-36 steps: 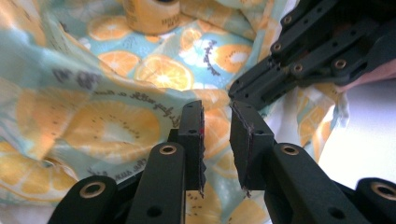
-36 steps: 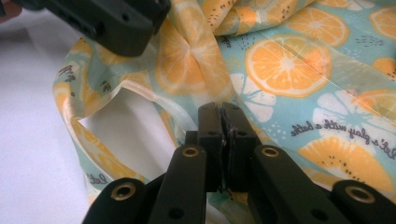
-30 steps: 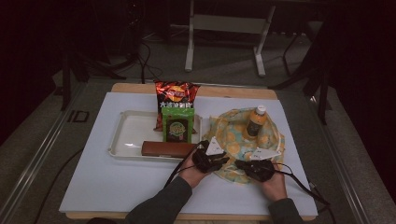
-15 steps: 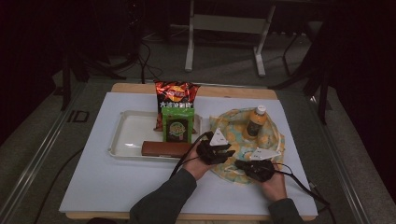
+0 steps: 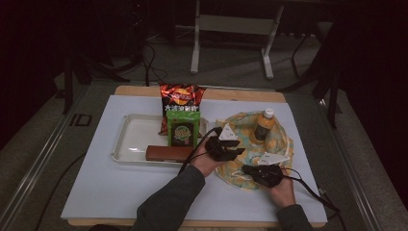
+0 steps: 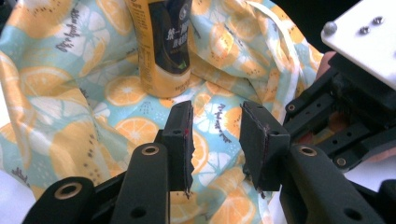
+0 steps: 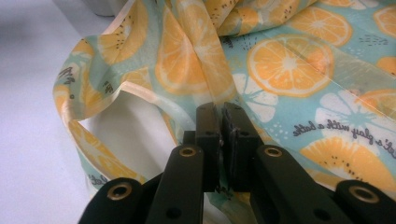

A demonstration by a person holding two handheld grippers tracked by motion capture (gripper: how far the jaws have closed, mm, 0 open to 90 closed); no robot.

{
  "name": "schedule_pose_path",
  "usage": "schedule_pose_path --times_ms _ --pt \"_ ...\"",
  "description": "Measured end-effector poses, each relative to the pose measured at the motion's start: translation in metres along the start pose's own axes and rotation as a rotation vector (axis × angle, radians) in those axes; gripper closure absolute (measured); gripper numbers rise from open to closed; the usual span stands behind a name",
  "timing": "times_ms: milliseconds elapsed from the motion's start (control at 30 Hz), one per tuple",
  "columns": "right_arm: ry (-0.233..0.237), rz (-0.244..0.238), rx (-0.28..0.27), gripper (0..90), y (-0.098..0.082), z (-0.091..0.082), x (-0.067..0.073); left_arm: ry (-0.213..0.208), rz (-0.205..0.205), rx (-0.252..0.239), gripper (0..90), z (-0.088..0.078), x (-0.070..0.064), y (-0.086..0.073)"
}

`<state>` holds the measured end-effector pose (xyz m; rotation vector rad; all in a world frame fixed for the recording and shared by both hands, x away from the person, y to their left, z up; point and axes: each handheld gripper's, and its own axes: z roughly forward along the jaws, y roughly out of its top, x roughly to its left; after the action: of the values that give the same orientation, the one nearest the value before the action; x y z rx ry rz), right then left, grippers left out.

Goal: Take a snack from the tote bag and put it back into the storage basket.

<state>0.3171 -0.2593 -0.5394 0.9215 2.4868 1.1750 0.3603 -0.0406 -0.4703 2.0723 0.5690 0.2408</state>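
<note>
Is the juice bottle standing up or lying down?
Standing up. The bottle is upright on the orange-print bag, its white cap at the top.

Jaws tight on orange-print bag [image 7: 289, 60]

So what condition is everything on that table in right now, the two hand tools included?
Left gripper: fingers apart, have just been opening, nothing pinched.
Right gripper: fingers shut on the bag's edge.
Orange-print bag: spread out, mouth open.
Bottle: upright on the bag, capped.
Chip bag: sealed, standing.
Green packet: standing in the tray.
Brown bar: lying flat.
Tray: flat on the table.
</note>
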Motion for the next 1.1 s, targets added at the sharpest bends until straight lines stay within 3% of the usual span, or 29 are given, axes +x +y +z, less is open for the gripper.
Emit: schedule_pose_path --times_ms 1100 --pt "-0.001 -0.004 -0.001 85.0 0.0 0.0 0.0 0.014 0.006 0.003 62.7 0.015 0.009 0.021"
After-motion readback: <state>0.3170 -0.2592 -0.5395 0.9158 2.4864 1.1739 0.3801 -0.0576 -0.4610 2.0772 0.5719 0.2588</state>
